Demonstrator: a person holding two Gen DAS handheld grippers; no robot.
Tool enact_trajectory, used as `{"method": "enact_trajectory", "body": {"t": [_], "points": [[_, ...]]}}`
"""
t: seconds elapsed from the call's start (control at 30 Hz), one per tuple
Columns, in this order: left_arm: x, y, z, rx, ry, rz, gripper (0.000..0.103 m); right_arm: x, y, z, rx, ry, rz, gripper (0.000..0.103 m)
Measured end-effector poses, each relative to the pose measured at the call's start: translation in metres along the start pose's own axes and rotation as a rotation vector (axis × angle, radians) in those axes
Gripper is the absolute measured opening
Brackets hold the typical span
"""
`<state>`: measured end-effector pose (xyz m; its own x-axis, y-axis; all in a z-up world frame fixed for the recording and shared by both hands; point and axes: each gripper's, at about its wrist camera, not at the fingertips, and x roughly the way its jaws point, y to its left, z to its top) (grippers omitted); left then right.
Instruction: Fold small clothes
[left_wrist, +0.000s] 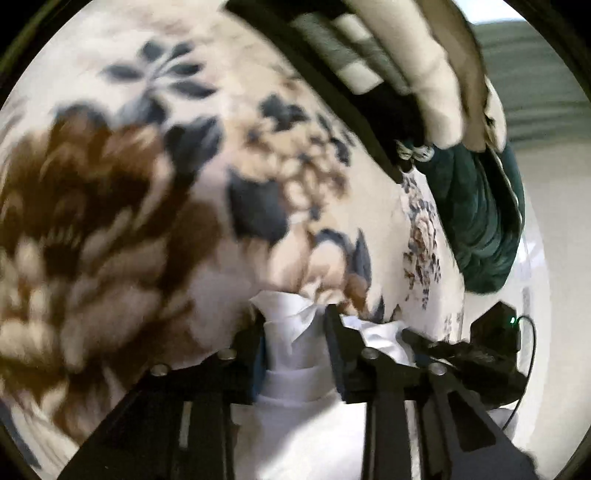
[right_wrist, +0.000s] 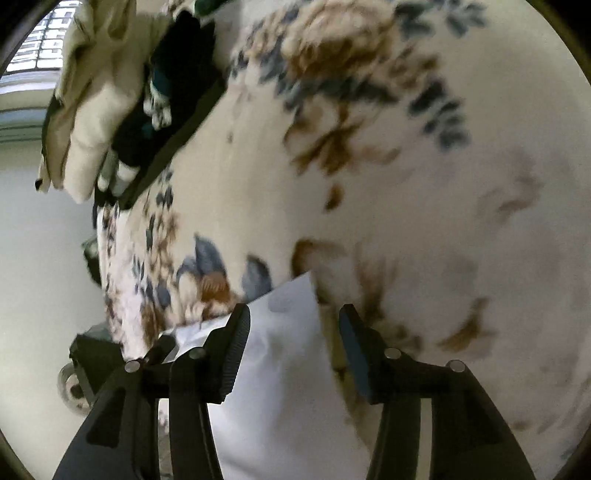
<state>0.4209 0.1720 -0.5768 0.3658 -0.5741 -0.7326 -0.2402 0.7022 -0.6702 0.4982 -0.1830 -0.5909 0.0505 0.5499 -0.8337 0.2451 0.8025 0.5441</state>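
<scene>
A small white garment (left_wrist: 291, 354) lies on a floral blanket (left_wrist: 147, 184). In the left wrist view its edge is bunched into a tight pleat between the two fingers of my left gripper (left_wrist: 293, 317), which is shut on it. In the right wrist view a flat pointed corner of the white garment (right_wrist: 280, 369) reaches up between the fingers of my right gripper (right_wrist: 291, 317). That gripper stands open: the cloth lies against the left finger (right_wrist: 236, 343), and a strip of the blanket (right_wrist: 406, 184) shows before the right finger.
A pile of clothes sits at the blanket's far end: a cream garment (left_wrist: 436, 85) (right_wrist: 96, 110), a dark green one (left_wrist: 484, 221) and dark pieces (right_wrist: 181, 55). A black device with a green light and a cable (left_wrist: 498, 328) lies past the blanket's edge.
</scene>
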Motion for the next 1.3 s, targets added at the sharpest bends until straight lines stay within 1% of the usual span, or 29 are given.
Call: {"method": "enact_trajectory", "body": {"t": [0.03,0.07,0.1,0.17,0.23,0.3,0.33,0.37,0.4,0.43,0.47,0.5,0.57,0.63,0.67,0.7,0.73,0.8,0.83,0.93,0.97,1.0,1.03,1.1,1.17,1.2,1.23,1.27,1.3], "points": [[0.003,0.001,0.002,0.012,0.002,0.025,0.014,0.005,0.003,-0.001,-0.024,0.001,-0.024,0.008],[0.005,0.002,0.005,0.008,0.009,0.037,0.014,0.008,0.008,-0.002,-0.051,0.0,-0.061,0.005],[0.007,0.006,0.009,-0.009,0.01,0.035,0.014,0.01,0.011,-0.003,-0.072,-0.016,-0.088,0.005],[0.008,0.016,0.016,-0.064,0.011,-0.01,0.015,0.009,0.009,-0.001,-0.06,-0.057,-0.114,0.004],[0.007,0.024,0.019,-0.118,0.033,-0.049,0.016,0.008,0.005,0.001,-0.04,-0.081,-0.136,0.004],[-0.003,0.029,0.013,-0.141,0.026,-0.073,0.028,0.009,0.007,0.001,-0.049,-0.061,-0.13,0.006],[-0.011,0.03,0.008,-0.14,0.017,-0.075,0.031,0.007,0.008,0.0,-0.047,-0.044,-0.12,0.011],[-0.018,0.029,0.003,-0.138,0.013,-0.066,0.046,0.003,0.009,-0.002,-0.045,-0.033,-0.115,0.018],[-0.028,0.029,-0.006,-0.129,-0.001,-0.059,0.055,-0.003,0.011,-0.002,-0.052,-0.037,-0.116,0.021],[-0.036,0.028,-0.014,-0.123,-0.012,-0.058,0.057,-0.013,0.019,-0.005,-0.085,-0.055,-0.121,0.027],[-0.042,0.028,-0.023,-0.114,-0.017,-0.054,0.057,-0.021,0.03,-0.008,-0.132,-0.062,-0.127,0.034],[-0.044,0.026,-0.03,-0.104,-0.014,-0.05,0.057,-0.025,0.042,-0.01,-0.173,-0.056,-0.126,0.036],[-0.043,0.022,-0.043,-0.073,-0.011,-0.02,0.057,-0.022,0.069,-0.013,-0.251,-0.008,-0.111,0.037],[-0.035,0.015,-0.053,-0.024,-0.023,0.009,0.055,-0.005,0.105,-0.014,-0.338,0.075,-0.117,0.037],[-0.033,0.014,-0.056,-0.008,-0.04,0.018,0.051,0.004,0.119,-0.013,-0.371,0.106,-0.114,0.037],[-0.032,0.014,-0.058,0.005,-0.056,0.008,0.03,0.02,0.137,-0.013,-0.413,0.161,-0.114,0.037],[-0.029,0.011,-0.059,0.019,-0.054,0.016,0.026,0.038,0.154,-0.013,-0.447,0.219,-0.116,0.037],[-0.027,0.007,-0.06,0.048,-0.072,0.036,0.026,0.067,0.179,-0.015,-0.51,0.28,-0.156,0.037],[-0.027,0.008,-0.059,0.044,-0.075,0.035,0.026,0.085,0.194,-0.015,-0.553,0.312,-0.192,0.037],[-0.026,0.013,-0.059,0.011,-0.08,0.01,0.026,0.121,0.214,-0.014,-0.591,0.395,-0.25,0.036],[-0.026,0.014,-0.059,0.004,-0.082,0.005,0.025,0.132,0.218,-0.016,-0.599,0.426,-0.283,0.021],[-0.027,0.016,-0.059,-0.004,-0.085,-0.002,0.025,0.136,0.221,-0.017,-0.604,0.411,-0.291,0.006],[-0.028,0.017,-0.058,-0.009,-0.086,-0.009,0.024,0.139,0.224,-0.018,-0.622,0.399,-0.303,0.004],[-0.028,0.02,-0.057,-0.019,-0.08,-0.015,0.024,0.137,0.232,-0.017,-0.632,0.338,-0.326,0.004],[-0.026,0.024,-0.054,-0.039,-0.06,-0.03,0.026,0.142,0.23,-0.016,-0.623,0.345,-0.322,0.004],[-0.026,0.027,-0.051,-0.063,-0.043,-0.046,0.029,0.146,0.228,-0.016,-0.616,0.363,-0.317,0.004],[-0.03,0.03,-0.052,-0.083,-0.028,-0.05,0.034,0.144,0.225,-0.014,-0.594,0.359,-0.302,0.006],[-0.034,0.033,-0.053,-0.099,-0.019,-0.055,0.04,0.143,0.225,-0.011,-0.571,0.36,-0.277,0.009],[-0.041,0.034,-0.055,-0.105,-0.02,-0.067,0.045,0.133,0.223,-0.006,-0.546,0.353,-0.233,0.016]]}}
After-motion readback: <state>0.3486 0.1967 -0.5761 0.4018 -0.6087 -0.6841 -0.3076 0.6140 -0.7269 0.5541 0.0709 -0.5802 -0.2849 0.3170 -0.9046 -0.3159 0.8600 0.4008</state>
